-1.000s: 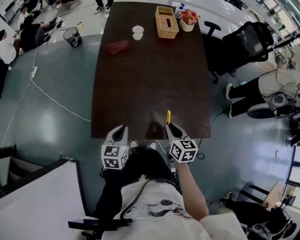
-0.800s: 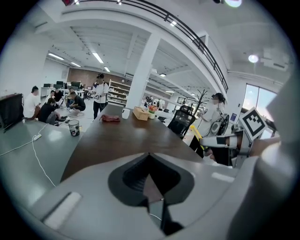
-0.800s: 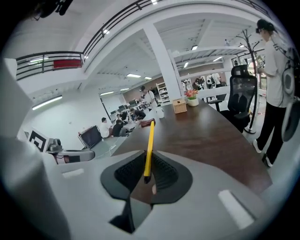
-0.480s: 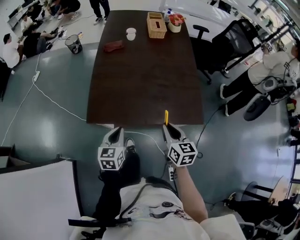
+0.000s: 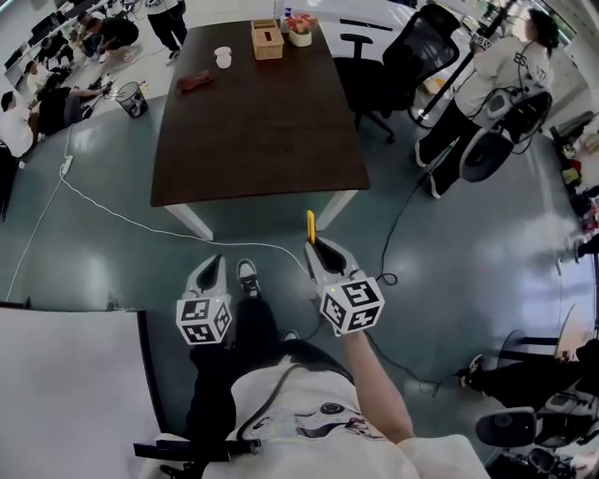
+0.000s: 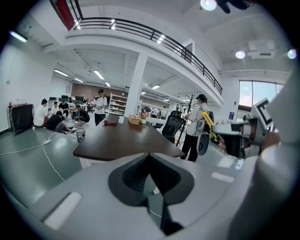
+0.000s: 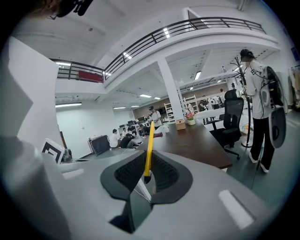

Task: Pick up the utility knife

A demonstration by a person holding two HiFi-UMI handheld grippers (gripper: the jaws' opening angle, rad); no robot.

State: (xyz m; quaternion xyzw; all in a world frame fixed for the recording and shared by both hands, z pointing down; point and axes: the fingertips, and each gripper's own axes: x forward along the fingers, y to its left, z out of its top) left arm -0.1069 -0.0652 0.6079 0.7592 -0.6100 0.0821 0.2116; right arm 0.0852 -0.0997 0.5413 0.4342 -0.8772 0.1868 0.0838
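My right tongs (image 5: pixel 318 251) grasp the knife (image 5: pixel 311 224); left tongs (image 5: pixel 211 271) clenched, empty. On the counter (image 5: pixel 253 122) at 12 o'clock, a pot (image 5: pixel 299 38) holds flowers (image 5: pixel 299 22).

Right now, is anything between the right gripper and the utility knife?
Nothing visible stands between them. The right gripper is shut on the yellow utility knife, which sticks out past the tips of its jaws.

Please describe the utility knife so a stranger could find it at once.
Before the near end of the dark brown table, the person holds two grippers. The right gripper is shut on the utility knife: a thin yellow bar pointing toward the table; the left gripper holds nothing.
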